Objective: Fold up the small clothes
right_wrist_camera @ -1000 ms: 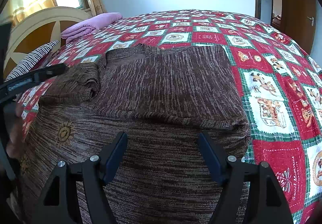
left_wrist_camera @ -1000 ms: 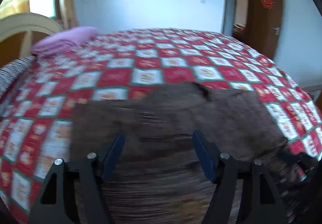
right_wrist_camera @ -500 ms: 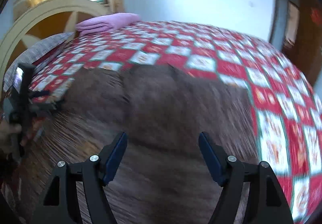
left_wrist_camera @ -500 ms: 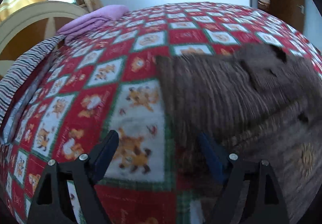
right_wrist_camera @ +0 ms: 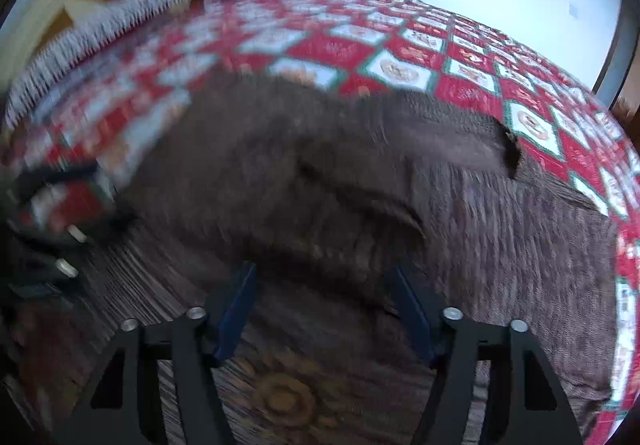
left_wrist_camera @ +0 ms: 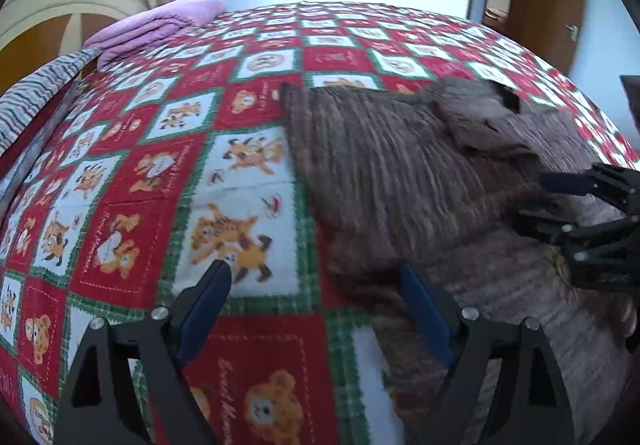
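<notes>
The brown knit sweater lies on the red patchwork quilt. The left gripper, jaws opening, straddles the sweater's left edge without pinching it. The right gripper, jaws closing, hovers above a fold, pads clear of it.

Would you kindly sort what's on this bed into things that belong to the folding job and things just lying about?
For the job:
- brown sweater, partly folded
- left claw, opening, over the sweater's edge
- right claw, closing, sweater between its jaws

Lying about:
- pink blanket, folded
- striped cloth
- quilt on the bed
- headboard
</notes>
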Tool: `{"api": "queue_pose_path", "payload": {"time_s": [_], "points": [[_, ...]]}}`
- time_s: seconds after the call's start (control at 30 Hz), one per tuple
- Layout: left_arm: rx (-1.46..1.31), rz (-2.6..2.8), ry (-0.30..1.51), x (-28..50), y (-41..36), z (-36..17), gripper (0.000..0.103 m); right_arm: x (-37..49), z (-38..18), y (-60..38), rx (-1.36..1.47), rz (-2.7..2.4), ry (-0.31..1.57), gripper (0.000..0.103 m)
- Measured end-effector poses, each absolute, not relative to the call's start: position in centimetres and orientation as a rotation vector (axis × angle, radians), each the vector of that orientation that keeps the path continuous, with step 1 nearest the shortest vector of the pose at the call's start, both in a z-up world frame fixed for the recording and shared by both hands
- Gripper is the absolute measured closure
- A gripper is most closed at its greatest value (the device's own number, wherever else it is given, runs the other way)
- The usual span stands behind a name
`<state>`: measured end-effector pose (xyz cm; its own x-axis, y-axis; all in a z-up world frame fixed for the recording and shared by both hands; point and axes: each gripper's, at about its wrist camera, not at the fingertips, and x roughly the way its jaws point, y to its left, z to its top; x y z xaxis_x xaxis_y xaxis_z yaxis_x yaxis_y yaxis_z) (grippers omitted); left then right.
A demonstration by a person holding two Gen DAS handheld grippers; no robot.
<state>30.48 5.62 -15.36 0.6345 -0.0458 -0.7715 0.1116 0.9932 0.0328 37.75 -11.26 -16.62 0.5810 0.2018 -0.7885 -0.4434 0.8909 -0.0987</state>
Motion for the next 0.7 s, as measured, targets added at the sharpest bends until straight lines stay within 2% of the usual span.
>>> {"api": "queue_pose_path", "payload": {"time_s": [0.07,0.17,0.23,0.4,0.47,0.7], "points": [[0.076,-0.067,0.821,30.3,5.9,-14.5,0.014,37.8,-15.4,-12.3,-0.257,0.388,0.844,0.046],[0.014,-0.022,0.769,31.3,6.9,-13.5,0.008,39.0,-13.4,-13.2,-0.197,0.360,0.801,0.046],[-0.005,-0.008,0.776,32.2,7.1,-13.7,0.007,40.0,-13.1,-12.6,-0.211,0.347,0.792,0.046],[0.024,-0.010,0.869,33.3,6.5,-15.8,0.007,42.8,-16.3,-9.4,-0.335,0.334,0.863,0.046],[0.019,-0.019,0.877,33.2,6.5,-16.0,0.002,43.5,-16.8,-9.2,-0.363,0.302,0.856,0.050],[-0.002,-0.047,0.897,33.2,6.6,-16.6,0.000,47.0,-13.5,-18.2,-0.192,-0.057,0.819,0.053]]}}
